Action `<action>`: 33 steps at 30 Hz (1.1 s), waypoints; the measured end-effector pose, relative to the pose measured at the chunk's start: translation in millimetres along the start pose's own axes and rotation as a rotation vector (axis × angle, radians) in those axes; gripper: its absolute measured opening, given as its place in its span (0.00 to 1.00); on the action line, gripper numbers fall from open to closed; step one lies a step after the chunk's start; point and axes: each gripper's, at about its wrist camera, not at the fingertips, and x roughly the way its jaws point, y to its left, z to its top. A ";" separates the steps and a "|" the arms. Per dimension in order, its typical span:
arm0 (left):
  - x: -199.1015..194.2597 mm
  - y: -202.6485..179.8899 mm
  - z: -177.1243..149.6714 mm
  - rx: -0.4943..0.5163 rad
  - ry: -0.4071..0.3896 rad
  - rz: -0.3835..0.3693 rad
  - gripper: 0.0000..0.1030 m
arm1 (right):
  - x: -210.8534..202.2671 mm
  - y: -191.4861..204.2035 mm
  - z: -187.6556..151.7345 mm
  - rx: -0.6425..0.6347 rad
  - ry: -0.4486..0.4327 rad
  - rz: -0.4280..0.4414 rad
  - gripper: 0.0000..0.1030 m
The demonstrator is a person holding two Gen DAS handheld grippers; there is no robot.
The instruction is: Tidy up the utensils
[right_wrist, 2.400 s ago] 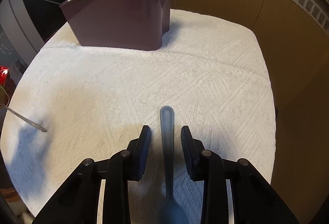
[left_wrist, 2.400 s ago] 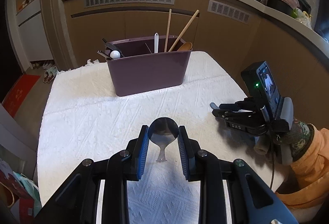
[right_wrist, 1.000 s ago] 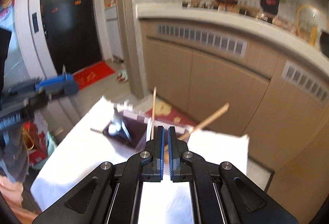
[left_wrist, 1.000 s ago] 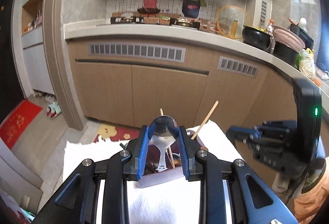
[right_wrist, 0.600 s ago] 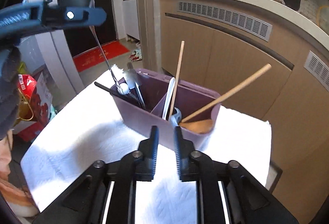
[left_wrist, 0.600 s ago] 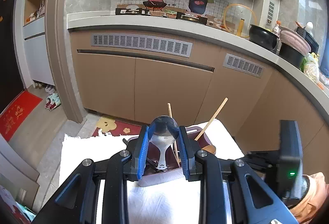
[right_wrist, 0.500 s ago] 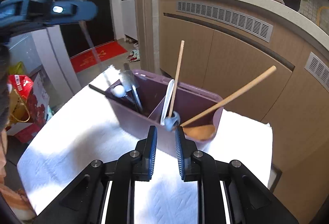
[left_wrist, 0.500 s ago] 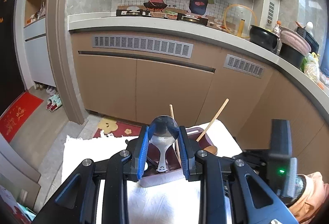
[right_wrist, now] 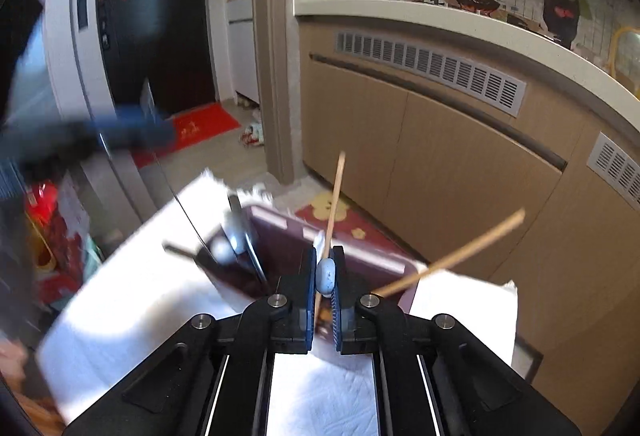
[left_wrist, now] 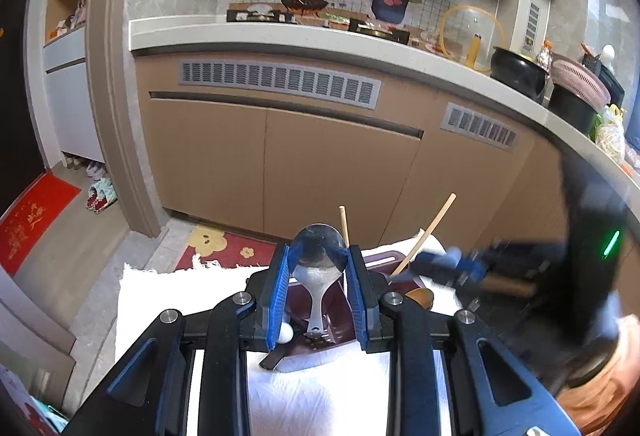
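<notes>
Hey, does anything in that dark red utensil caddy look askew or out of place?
Nothing spilled. In the dark red plastic caddy, one long wooden handle leans far out over the right end, unlike the near-upright wooden stick. A dark utensil pokes sideways past the left rim.

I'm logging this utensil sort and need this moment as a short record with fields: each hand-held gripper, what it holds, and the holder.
left hand-held gripper: shut on metal spoon, bowl up
right hand-held gripper: shut on a grey utensil
holder: purple, on white cloth, already holding wooden sticks
</notes>
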 end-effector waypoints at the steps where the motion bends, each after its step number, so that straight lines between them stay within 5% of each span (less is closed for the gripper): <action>1: 4.7 -0.9 2.3 0.006 0.015 0.000 0.24 | -4.2 -5.9 10.3 0.030 0.005 0.017 0.07; 9: 47.5 -4.2 14.3 0.020 0.147 -0.010 0.24 | -1.3 -45.7 50.5 0.190 0.159 0.133 0.07; 20: 94.3 2.7 -5.9 -0.018 0.234 0.008 0.25 | 49.0 -54.7 29.2 0.225 0.301 0.128 0.07; 28: 74.3 10.4 -9.5 -0.037 0.122 0.043 0.60 | 63.1 -53.3 12.0 0.208 0.269 0.077 0.09; 30: 59.2 14.2 -10.7 -0.066 0.071 0.045 0.68 | 55.1 -54.2 8.5 0.216 0.238 0.053 0.14; 33: 28.9 15.4 -18.5 -0.090 -0.020 0.061 0.82 | 32.0 -51.2 2.2 0.205 0.159 0.000 0.37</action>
